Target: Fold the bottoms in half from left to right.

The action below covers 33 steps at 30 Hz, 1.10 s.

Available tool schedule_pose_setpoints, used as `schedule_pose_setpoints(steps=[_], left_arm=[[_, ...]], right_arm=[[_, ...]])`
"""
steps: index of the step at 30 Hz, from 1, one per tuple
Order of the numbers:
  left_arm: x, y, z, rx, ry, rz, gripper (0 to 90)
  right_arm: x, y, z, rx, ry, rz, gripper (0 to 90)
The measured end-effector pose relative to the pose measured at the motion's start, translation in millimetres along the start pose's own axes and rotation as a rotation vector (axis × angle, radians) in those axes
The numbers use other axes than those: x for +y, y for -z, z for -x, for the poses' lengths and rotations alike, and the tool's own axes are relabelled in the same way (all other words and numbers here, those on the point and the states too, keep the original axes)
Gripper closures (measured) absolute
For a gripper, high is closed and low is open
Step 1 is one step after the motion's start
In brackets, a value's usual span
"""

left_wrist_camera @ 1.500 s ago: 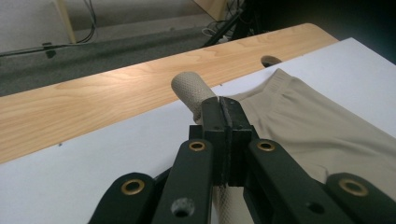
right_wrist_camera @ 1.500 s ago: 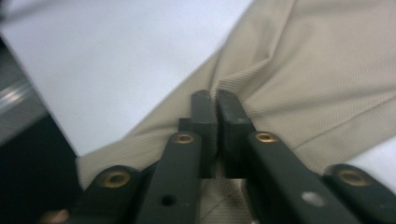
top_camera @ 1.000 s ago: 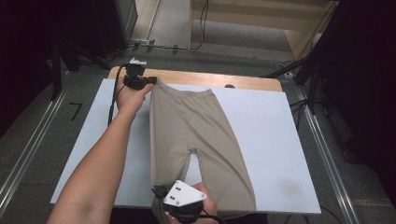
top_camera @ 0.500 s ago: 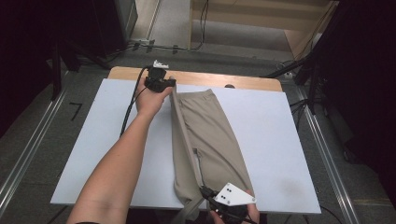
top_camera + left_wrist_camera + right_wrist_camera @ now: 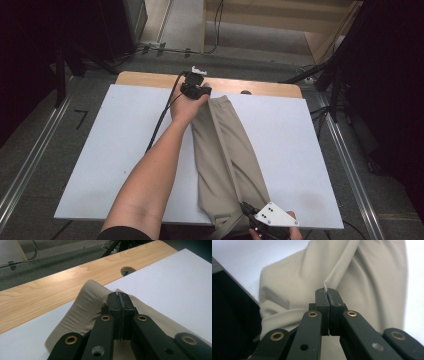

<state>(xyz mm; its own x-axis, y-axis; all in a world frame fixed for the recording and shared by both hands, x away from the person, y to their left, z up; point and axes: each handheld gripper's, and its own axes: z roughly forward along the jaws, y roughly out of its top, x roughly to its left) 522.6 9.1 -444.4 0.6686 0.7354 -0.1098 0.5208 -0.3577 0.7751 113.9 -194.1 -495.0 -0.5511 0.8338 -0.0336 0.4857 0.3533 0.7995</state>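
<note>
**Both tools clamped on the folded trousers**

A pair of beige trousers (image 5: 225,160) lies folded lengthwise on the white tabletop (image 5: 110,150), running from near the far edge down to the near edge, a little right of the middle. The waist end sits by the far edge, next to the bare wooden strip (image 5: 150,80); the leg ends hang over the near edge.

The left tool (image 5: 199,94) is at the far end, its jaws pressed together on a fold of the waist cloth, which bulges up beside them in the left gripper view (image 5: 120,298). The left forearm (image 5: 150,180) crosses the tabletop diagonally from the near edge.

The right tool (image 5: 248,211) is at the near edge, its jaws closed on a thin edge of fabric at the leg end (image 5: 327,293).
</note>
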Motion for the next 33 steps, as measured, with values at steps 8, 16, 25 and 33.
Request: schedule_pose_setpoints(steps=[8, 16, 25, 33], left_arm=[[10.6, -22.9, 23.5, -0.046, -0.015, -0.002, 90.0], [13.1, -31.3, 37.2, -0.121, 0.016, 0.06, 42.4], [-21.7, 2.7, -16.9, -0.033, 0.095, 0.028, 29.8], [-58.8, -5.5, -37.6, 0.022, 0.165, -0.085, 32.8]], right_arm=[[-17.5, 16.9, 16.9, -0.046, -0.062, -0.016, 86.8], [-30.2, 18.9, 26.6, -0.198, -0.204, -0.054, 60.2], [-4.3, 10.4, -0.7, -0.075, -0.083, 0.024, 42.5], [8.7, -32.2, -35.6, 0.071, 0.008, -0.069, 29.6]])
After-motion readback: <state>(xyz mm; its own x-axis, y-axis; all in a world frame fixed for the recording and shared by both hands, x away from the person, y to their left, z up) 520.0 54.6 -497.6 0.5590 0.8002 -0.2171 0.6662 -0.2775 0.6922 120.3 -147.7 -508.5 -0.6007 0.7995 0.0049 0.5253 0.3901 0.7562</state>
